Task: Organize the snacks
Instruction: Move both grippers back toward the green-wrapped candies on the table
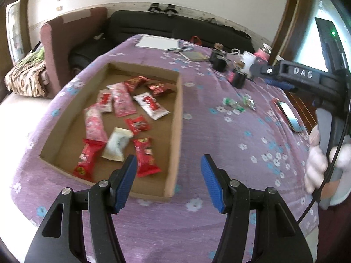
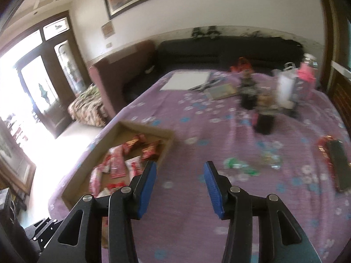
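A shallow cardboard box [image 1: 175, 118] lies near the left edge of a table covered with a purple flowered cloth [image 1: 219, 149]. Inside it lie red, pink and white snack packets [image 1: 122, 118], scattered flat. A few small green-wrapped candies [image 1: 238, 104] sit on the cloth toward the right edge. The left gripper [image 1: 169, 182] and right gripper [image 2: 179, 185] both hover with jaws apart and nothing between them.

Purple floral cloth [image 1: 219, 135] over table; white paper [image 1: 156, 42] at far edge, phone [image 1: 289, 116] at right, black sofa [image 1: 175, 25] behind.
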`<state>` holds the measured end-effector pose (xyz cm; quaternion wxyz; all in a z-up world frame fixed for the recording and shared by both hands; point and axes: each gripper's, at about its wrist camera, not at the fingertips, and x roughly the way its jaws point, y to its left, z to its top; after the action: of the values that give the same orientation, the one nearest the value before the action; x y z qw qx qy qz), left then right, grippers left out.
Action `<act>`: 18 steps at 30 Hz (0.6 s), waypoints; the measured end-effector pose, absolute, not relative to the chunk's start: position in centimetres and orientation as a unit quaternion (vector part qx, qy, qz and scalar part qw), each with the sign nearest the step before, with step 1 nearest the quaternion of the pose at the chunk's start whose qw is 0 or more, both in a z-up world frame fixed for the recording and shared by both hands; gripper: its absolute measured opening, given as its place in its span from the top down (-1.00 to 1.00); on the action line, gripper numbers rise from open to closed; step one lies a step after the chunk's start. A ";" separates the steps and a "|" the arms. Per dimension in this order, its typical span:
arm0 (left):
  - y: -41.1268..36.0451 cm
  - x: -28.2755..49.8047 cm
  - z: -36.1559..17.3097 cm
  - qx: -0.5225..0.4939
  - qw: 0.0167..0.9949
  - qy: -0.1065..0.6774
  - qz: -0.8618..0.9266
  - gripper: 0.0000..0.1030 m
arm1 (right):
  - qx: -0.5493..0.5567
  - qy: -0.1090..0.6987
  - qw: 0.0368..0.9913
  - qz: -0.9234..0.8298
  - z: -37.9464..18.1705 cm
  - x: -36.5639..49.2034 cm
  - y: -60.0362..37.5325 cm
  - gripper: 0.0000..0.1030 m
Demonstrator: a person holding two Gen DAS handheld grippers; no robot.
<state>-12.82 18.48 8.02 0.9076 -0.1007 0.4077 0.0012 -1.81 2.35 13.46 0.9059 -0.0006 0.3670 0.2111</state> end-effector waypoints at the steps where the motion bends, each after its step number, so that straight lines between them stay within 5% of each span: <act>1: 18.1 -12.7 8.1 -0.101 0.906 0.411 -0.004 -0.17 | 0.004 0.364 0.909 0.202 13.8 -1.8 1.1 0.09; 4: 17.1 -12.3 8.1 -0.111 0.898 0.426 -0.014 -0.30 | 0.015 0.357 0.916 0.181 14.6 -1.6 -2.0 0.08; 18: 14.6 -12.4 10.9 -0.117 0.900 0.407 -0.105 -0.30 | 0.027 0.317 0.942 0.107 18.5 -3.2 -12.0 -0.05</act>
<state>-12.35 14.62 10.95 0.8999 -0.1169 0.4068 -0.1047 -3.23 -12.00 18.47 0.9420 0.0267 0.3170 0.1073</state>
